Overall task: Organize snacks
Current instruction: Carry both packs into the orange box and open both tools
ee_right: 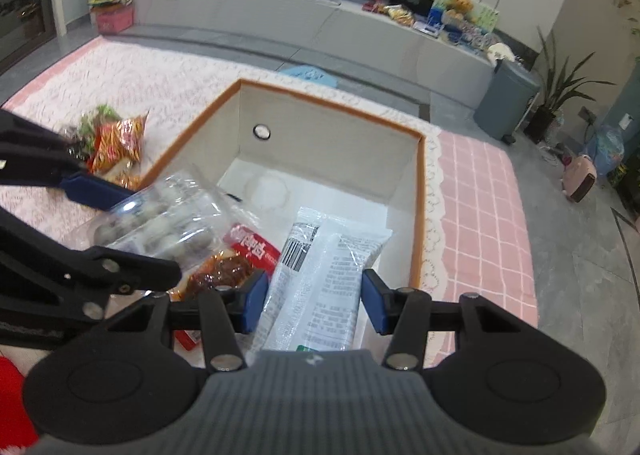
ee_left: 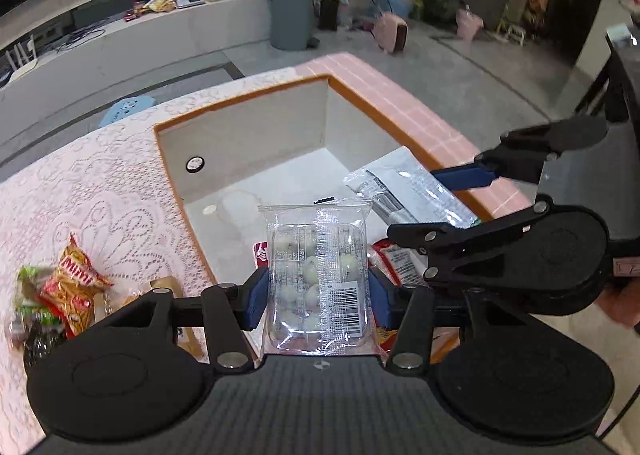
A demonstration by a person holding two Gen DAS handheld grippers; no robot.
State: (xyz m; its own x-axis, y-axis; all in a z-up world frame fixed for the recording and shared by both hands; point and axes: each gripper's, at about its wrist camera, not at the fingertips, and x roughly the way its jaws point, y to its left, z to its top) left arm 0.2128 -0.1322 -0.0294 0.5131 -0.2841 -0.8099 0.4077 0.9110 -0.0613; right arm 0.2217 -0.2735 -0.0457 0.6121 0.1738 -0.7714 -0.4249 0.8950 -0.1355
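Snacks in box [ee_left: 244,135]: red packet [ee_right: 256,249] inside.
Left claw [ee_left: 318,291]: pinching clear tray pack [ee_left: 318,271], above box.
Right claw [ee_right: 316,301]: pinching white pouch [ee_right: 320,279], above box.
Remaining: loose packets [ee_left: 76,283] on counter [ee_left: 100,183].

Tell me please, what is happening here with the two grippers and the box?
A person is sorting snacks with a handheld gripper in each hand. The left gripper holds a clear pack of white balls, the right gripper a white packet, both over the open orange-rimmed box. A red packet already lies inside. More snacks wait on the lace tablecloth.
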